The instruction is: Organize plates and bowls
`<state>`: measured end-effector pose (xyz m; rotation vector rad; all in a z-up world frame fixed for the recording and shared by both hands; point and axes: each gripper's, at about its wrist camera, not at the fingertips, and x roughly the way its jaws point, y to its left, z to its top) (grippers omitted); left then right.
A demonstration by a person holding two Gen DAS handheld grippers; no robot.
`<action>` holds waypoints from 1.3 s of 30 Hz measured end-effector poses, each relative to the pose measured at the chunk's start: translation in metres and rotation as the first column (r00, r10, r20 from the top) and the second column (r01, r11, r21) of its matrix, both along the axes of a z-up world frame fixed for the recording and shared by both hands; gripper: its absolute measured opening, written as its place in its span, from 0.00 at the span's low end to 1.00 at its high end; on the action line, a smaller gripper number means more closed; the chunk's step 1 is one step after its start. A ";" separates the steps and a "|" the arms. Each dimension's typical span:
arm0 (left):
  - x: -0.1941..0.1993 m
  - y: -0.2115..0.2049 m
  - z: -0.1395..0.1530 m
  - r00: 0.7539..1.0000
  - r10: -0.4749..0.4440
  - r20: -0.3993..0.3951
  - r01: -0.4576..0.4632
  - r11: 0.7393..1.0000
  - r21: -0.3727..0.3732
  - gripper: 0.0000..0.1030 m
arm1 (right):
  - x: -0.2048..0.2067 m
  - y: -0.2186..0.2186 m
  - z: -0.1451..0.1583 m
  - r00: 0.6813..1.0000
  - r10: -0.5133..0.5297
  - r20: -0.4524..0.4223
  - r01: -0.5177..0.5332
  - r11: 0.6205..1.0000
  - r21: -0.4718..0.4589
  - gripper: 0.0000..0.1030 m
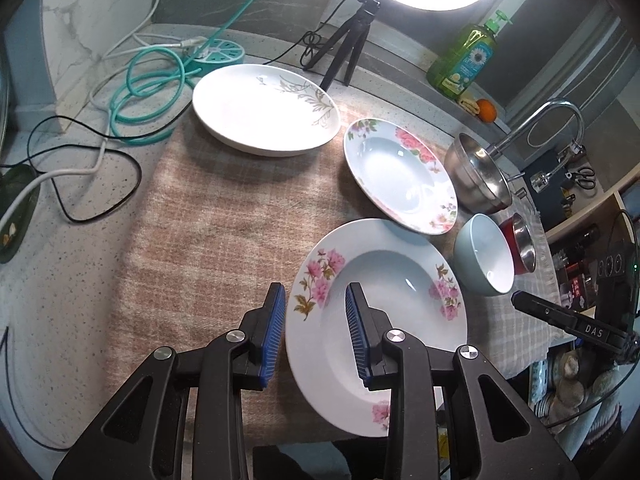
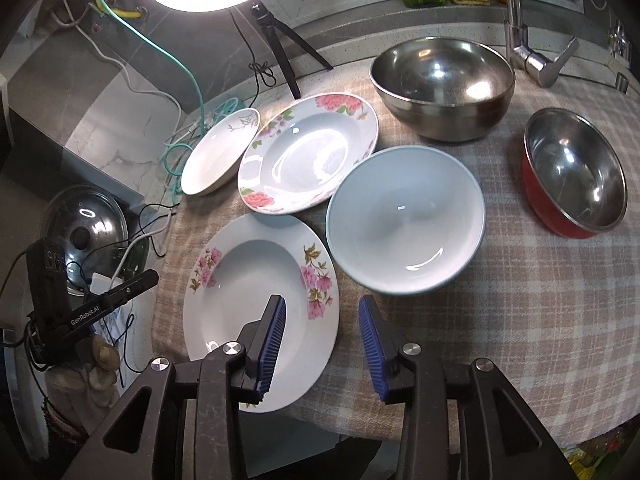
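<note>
1. Left gripper (image 1: 316, 332) spread wide, nothing held, straddling the 9 o'clock rim of the near floral plate (image 1: 384, 340).
2. Right gripper (image 2: 322, 344) likewise parted and empty, left finger over that same plate's (image 2: 256, 304) 4 o'clock rim, right finger above the checked cloth (image 2: 520, 300).
3. At 1 o'clock from the near plate: pale blue bowl (image 2: 404, 220), just beside it.
4. At 12 o'clock: second floral plate (image 2: 308, 156), with a white plate (image 2: 218, 154) at its 9 o'clock.
5. Far side: large steel bowl (image 2: 442, 88) at 1 o'clock, red-sided steel bowl (image 2: 576, 174) at 2 o'clock.
</note>
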<state>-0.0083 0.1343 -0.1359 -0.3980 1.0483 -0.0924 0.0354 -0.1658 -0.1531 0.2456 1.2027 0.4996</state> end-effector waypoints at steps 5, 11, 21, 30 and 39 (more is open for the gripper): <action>0.006 -0.004 0.005 1.000 -0.009 0.005 0.009 1.000 -0.009 0.29 | 0.012 -0.008 0.009 1.000 -0.005 0.006 0.005 1.000 0.010 0.34; 0.015 -0.012 0.011 1.000 -0.022 0.010 0.022 1.000 -0.013 0.29 | 0.030 -0.023 0.021 1.000 -0.009 0.019 0.009 1.000 0.001 0.34; 0.032 -0.020 0.011 1.000 0.026 -0.003 -0.027 0.999 -0.042 0.29 | 0.081 -0.004 0.051 0.987 0.139 0.076 -0.135 0.989 -0.059 0.34; 0.055 -0.028 0.008 0.998 0.053 -0.026 -0.055 0.997 -0.060 0.29 | 0.138 0.028 0.061 0.955 0.288 0.070 -0.279 0.952 -0.123 0.34; 0.073 -0.034 -0.004 0.993 0.092 -0.074 -0.099 0.990 -0.098 0.29 | 0.197 0.058 0.033 0.921 0.386 -0.059 -0.390 0.910 -0.143 0.34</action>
